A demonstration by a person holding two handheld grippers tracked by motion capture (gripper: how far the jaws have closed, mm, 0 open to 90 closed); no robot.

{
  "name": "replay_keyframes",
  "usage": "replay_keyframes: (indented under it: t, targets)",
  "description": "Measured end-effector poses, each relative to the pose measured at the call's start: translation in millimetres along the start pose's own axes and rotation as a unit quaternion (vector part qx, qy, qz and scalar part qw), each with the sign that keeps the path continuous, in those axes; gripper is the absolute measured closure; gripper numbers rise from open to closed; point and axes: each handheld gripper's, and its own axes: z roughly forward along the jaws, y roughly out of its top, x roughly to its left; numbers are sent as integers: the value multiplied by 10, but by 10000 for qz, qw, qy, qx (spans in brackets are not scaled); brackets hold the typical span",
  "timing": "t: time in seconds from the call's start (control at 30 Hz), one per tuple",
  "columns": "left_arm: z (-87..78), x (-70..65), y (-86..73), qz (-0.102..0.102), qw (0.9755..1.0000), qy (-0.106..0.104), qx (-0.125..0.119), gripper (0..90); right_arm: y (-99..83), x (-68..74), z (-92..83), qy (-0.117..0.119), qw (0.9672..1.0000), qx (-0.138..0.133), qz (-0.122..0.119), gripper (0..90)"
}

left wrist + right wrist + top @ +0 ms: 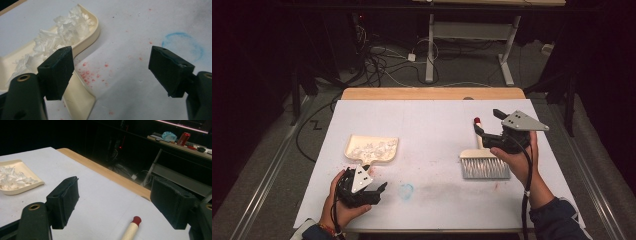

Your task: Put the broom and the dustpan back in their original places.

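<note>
Plainly, the work in hand: sweeping paper scraps into a dustpan; the scraps now lie in the pan, and both tools lie on the bench.
Dustpan (pixel 371 148): cream, resting flat at the left of the white sheet, its handle pointing toward the person, just beyond the left gripper.
Paper scraps (pixel 62 32): white shreds heaped loosely in the pan, reaching close to its open lip.
Brush (pixel 483 161): lying flat at the right, bristles toward the person, its red-tipped handle (pixel 136 220) pointing away.
Left gripper (pixel 362 186): fingers wide apart and holding nothing; in the left gripper view the pan's handle (pixel 80 100) lies just under the left finger.
Right gripper (pixel 492 131): fingers spread wide and empty, raised over the brush handle, which lies below and between them, untouched.
Risk, scraps: probably a knock or tilt of the pan would spill the shreds back onto the sheet, since nothing holds them in.
Risk, handle: a careless left finger could nudge the handle and slide the pan.
Risk, brush: a low pass of the right gripper could roll or push the brush.
Edges: the brush lies nearer the sheet's right edge; the pan sits well in from the left edge; the wooden bench edge (pixel 432 93) lies beyond both.
Open room: wide bare sheet between pan and brush, marked by a blue ring (pixel 406 190) and red specks (pixel 90 75).
</note>
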Motion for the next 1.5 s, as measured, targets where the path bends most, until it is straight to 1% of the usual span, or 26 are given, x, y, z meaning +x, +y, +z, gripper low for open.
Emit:
replay_keyframes:
  t: [0.17,0.27,0.37,0.4,0.47,0.53,0.6,0.67,0.73,0.77,0.83,0.87,0.93,0.97,1.03,1.07,1.1,1.2,1.27,1.33,1.37,1.4,1.5]
  targets:
    - [-2,-3,1,2,10000,-1,-7,204,11,36,-65,58,9999,1,-82,235]
    - [-3,-4,2,9,10000,8,4,204,12,60,-95,69,9998,31,-177,237]
    - [2,4,-5,-24,10000,-67,-17,200,1,75,-120,86,9998,30,-182,238]
    - [8,5,-7,-27,10000,-56,-12,200,-3,78,-127,102,9998,36,-151,238]
    - [13,4,-8,-20,10000,-58,-8,200,-13,85,-144,87,9998,25,-173,242]
    - [12,-1,-7,-5,10000,-76,-17,200,-14,90,-164,76,9997,56,-225,242]
    - [11,-6,-6,19,10000,-68,3,199,-16,94,-185,67,9997,38,-221,242]
    - [11,-7,-7,21,10000,-67,12,199,-22,105,-207,107,9997,28,-219,243]
    - [7,-10,-8,34,10000,-65,10,200,-35,119,-225,92,9996,54,-261,244]
    - [7,-6,-4,95,9999,-42,-16,200,-42,125,-234,99,9996,76,-268,243]
    - [7,-8,-5,107,9999,-30,-15,199,-60,134,-261,52,9995,69,-310,245]
    - [6,-13,-9,54,10000,-60,19,200,-67,135,-274,71,9994,86,-313,244]
    - [10,-15,-8,61,10000,-42,22,200,-79,134,-303,83,9994,99,-329,244]
    - [12,-10,-3,108,9999,-24,-7,201,-85,132,-317,80,9994,114,-329,244]
    - [13,-15,6,111,9999,-20,-28,201,-96,125,-341,82,9993,192,-319,244]
    - [16,-22,9,63,10000,-50,-5,201,-103,125,-358,84,9993,207,-304,244]
    - [22,-16,18,125,9999,-37,-33,201,-109,122,-376,73,9993,192,-324,244]
    - [42,-32,28,130,9999,-80,-57,201,-132,114,-437,67,9992,195,-332,242]
    - [46,-41,33,166,9998,-72,-49,201,-153,105,-481,93,9992,194,-334,237]
    - [39,-40,35,153,9998,-66,-62,201,-179,89,-526,110,9992,168,-342,236]
    - [37,-45,32,85,9999,-87,-51,201,-195,80,-547,108,9992,181,-349,236]
    - [38,-39,34,131,9999,-54,-73,201,-213,76,-566,94,9992,201,-345,235]
    - [43,-41,37,149,9999,-51,-53,201,-276,58,-616,109,9991,209,-367,233]
